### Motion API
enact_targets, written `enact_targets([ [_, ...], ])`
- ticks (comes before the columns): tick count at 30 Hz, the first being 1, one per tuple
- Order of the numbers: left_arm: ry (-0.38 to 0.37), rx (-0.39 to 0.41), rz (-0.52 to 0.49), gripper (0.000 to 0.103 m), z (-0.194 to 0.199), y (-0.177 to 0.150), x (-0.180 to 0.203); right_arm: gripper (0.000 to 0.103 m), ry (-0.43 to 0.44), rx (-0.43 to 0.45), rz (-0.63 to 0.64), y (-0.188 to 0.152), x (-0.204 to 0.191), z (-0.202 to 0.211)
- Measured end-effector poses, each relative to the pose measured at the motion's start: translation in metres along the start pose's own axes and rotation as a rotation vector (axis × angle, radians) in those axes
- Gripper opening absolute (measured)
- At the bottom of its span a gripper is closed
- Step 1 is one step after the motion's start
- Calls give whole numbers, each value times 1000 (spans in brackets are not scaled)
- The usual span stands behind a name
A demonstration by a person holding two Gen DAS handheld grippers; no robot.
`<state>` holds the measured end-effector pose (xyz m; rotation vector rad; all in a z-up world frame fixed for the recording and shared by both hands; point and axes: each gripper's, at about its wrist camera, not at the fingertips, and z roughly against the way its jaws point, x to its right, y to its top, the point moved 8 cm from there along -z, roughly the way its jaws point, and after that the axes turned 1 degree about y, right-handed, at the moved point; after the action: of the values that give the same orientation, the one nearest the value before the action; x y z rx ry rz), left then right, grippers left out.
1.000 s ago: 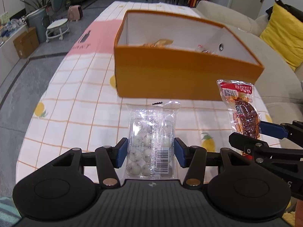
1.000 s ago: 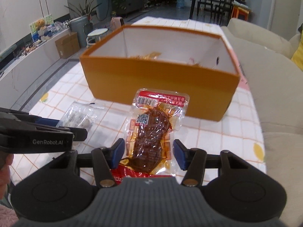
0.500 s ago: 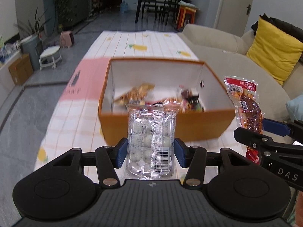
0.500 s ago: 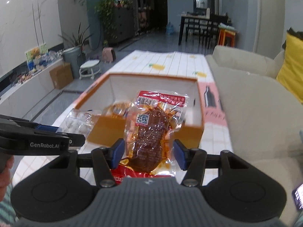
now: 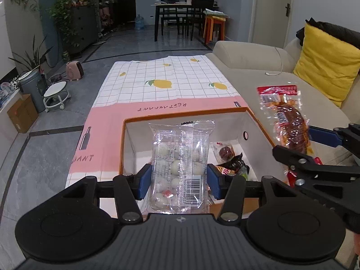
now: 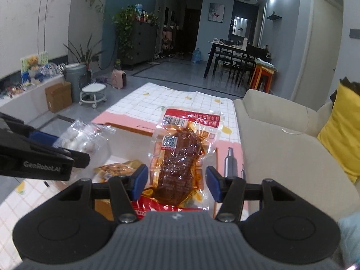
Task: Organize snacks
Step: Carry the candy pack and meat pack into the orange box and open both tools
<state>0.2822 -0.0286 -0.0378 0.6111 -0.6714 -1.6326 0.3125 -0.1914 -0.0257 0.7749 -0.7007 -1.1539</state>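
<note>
My left gripper (image 5: pixel 178 181) is shut on a clear pack of white round sweets (image 5: pixel 180 164), held upright above the open orange box (image 5: pixel 186 115). My right gripper (image 6: pixel 176 183) is shut on a clear and red packet of brown meat (image 6: pixel 180 157), also upright, over the box's right side. In the left wrist view that meat packet (image 5: pixel 288 121) and the right gripper (image 5: pixel 315 157) hang at the right. The right wrist view shows the sweets pack (image 6: pixel 83 139) and the left gripper (image 6: pixel 67 155) at the left. Several snack packets (image 5: pixel 227 155) lie on the box floor.
The box stands on a table with a pink and white lemon-print cloth (image 5: pixel 166 83). A beige sofa (image 5: pixel 265 67) with a yellow cushion (image 5: pixel 326 65) runs along the right. On the floor at the left stand a small stool (image 5: pixel 55 94) and a cardboard box (image 5: pixel 22 114).
Both grippers have risen and moved forward with their packets, from in front of the box's near wall to above its open top. The inside of the box now shows.
</note>
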Motion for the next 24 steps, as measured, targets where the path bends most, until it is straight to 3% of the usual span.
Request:
enact_targets([
  [11, -16, -102, -2, 59, -54, 6, -5, 54, 19, -71, 49, -1, -6, -62],
  [24, -29, -288, -22, 59, -121, -13, -5, 55, 8, -295, 125, -28, 0, -136],
])
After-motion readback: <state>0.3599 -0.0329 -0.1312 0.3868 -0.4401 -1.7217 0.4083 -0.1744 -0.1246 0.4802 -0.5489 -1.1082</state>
